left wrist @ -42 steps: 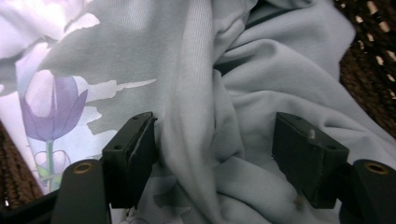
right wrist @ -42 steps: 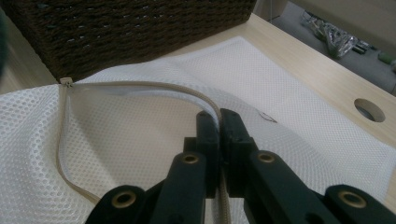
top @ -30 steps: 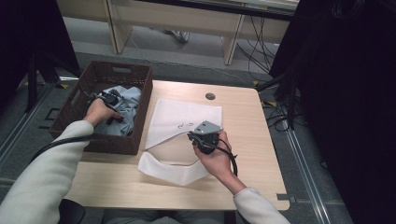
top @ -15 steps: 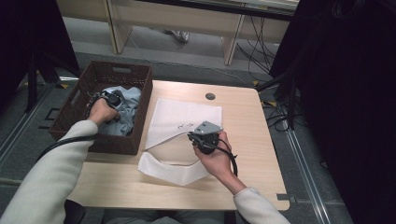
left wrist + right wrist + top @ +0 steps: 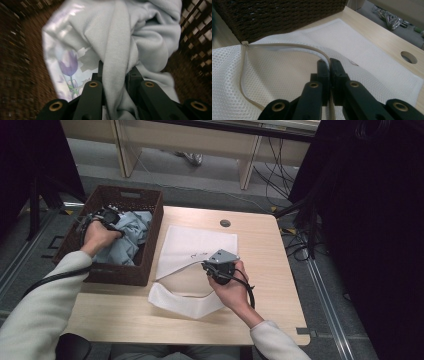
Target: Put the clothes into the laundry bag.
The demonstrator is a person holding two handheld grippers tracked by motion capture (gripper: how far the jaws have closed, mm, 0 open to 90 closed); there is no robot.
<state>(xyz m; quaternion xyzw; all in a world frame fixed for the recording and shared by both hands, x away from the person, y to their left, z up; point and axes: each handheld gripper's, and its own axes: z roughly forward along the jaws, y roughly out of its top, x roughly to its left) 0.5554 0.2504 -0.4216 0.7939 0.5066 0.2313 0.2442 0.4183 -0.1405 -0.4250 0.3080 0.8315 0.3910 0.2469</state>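
**Cloth caught in the basket, mesh bag held open**

The table fills the near middle of the high view, pale wood with a round hole at its far edge. Beyond it the floor carries loose cables, and dark drapes close in at the right.

The basket, dark woven wicker, stands at the table's left edge. Its tall walls probably call for a lift straight up before anything can cross over to the right.

The mesh bag lies flat and white just right of the basket, one end trailing toward the near edge. It sits close to the basket, seemingly so the cloth has only a short way to travel.

The cloth, pale blue with a purple flower print on a glossy patch, is bunched inside the basket. The left gripper has just been closing its jaws, and they now pinch a thick fold of it, ready to draw it out.

The right gripper rests on the bag at mid-table, jaws pressed together on the bag's zip edge. That grip appears meant to raise the mouth, which gapes open toward the basket. The near basket wall stands between cloth and mouth.
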